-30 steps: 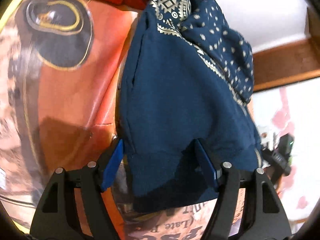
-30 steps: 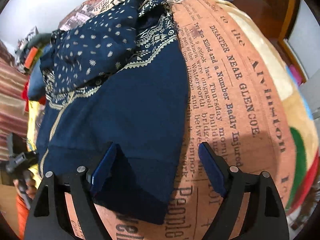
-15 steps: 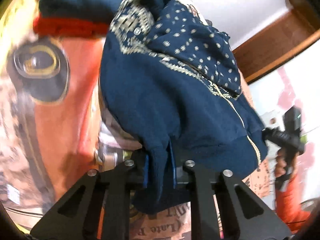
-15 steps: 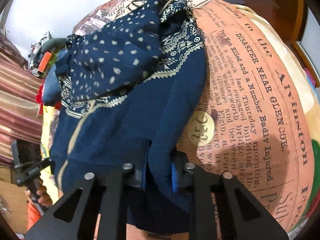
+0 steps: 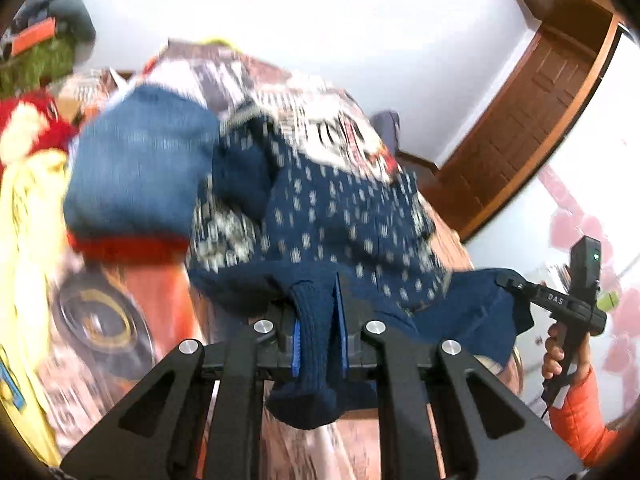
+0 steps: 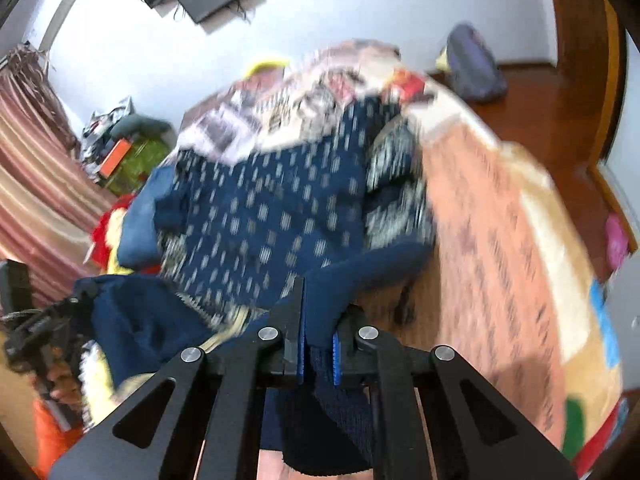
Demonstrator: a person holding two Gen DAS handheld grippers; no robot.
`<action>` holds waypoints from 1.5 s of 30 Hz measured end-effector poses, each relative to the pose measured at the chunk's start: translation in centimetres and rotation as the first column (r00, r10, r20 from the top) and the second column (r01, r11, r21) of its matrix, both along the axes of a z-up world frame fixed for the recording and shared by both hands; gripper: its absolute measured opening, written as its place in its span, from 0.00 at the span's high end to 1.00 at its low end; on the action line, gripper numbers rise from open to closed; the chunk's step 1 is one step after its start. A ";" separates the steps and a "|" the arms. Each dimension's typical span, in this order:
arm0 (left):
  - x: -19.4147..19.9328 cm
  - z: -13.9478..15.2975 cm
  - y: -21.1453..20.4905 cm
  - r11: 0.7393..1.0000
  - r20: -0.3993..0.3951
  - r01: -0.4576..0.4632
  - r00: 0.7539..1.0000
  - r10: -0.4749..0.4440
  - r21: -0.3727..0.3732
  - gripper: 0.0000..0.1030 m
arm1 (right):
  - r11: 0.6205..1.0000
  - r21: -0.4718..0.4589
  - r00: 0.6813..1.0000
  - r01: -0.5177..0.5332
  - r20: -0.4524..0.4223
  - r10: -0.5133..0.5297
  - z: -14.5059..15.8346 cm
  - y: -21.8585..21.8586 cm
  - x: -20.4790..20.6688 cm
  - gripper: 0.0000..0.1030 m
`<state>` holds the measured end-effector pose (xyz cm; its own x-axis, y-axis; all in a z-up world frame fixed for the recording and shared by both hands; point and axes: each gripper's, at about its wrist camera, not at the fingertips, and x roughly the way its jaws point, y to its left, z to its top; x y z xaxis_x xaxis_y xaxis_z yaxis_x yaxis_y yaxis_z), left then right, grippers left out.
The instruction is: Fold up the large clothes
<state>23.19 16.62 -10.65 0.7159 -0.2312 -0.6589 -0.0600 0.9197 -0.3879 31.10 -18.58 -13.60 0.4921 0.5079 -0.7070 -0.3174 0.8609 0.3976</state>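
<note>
Orange newspaper-print bedding covers the bed [image 6: 500, 240], the largest thing in both wrist views, with a wooden door [image 5: 532, 112] and white wall behind it. Across the bed lies the navy hoodie [image 5: 340, 220], its dotted and patterned upper part bunched toward the head of the bed while its plain ribbed hem is raised off the bedding toward the cameras. Beside it, on its left in the left wrist view, sits a folded blue garment [image 5: 136, 164] with a red edge, and next to that a yellow and red heap [image 5: 28, 168], all blurred.

Left tool [image 5: 318, 332]: its jaws have just been closing and now pinch a fold of the hoodie's ribbed hem between the blue pads. Right tool [image 6: 318, 344]: nearly closed, clamped on another part of the same hem. In the left wrist view the person's right hand [image 5: 560, 356], with an orange sleeve, holds the right tool's handle at the hoodie's far corner.
</note>
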 end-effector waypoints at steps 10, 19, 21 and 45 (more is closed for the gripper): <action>11.6 2.4 3.3 0.986 0.070 -0.127 0.990 0.120 0.105 0.88 | 0.995 -0.028 0.988 0.092 0.125 -0.088 3.2 3.1 11.4 0.92; 21.7 -6.7 5.8 0.954 -0.133 -0.182 0.967 0.218 0.237 0.81 | 0.986 -0.092 0.991 0.136 0.008 -0.136 -4.4 5.0 19.2 0.90; 22.2 -8.1 5.8 0.952 -0.153 -0.163 0.966 0.206 0.258 0.78 | 0.989 -0.081 0.990 0.127 -0.046 -0.131 -6.0 4.7 20.0 0.83; 14.9 -4.8 -0.5 0.855 -0.160 -0.009 0.981 0.108 0.519 0.03 | 0.959 -0.276 0.996 -0.061 0.049 0.077 -2.2 4.2 9.5 0.28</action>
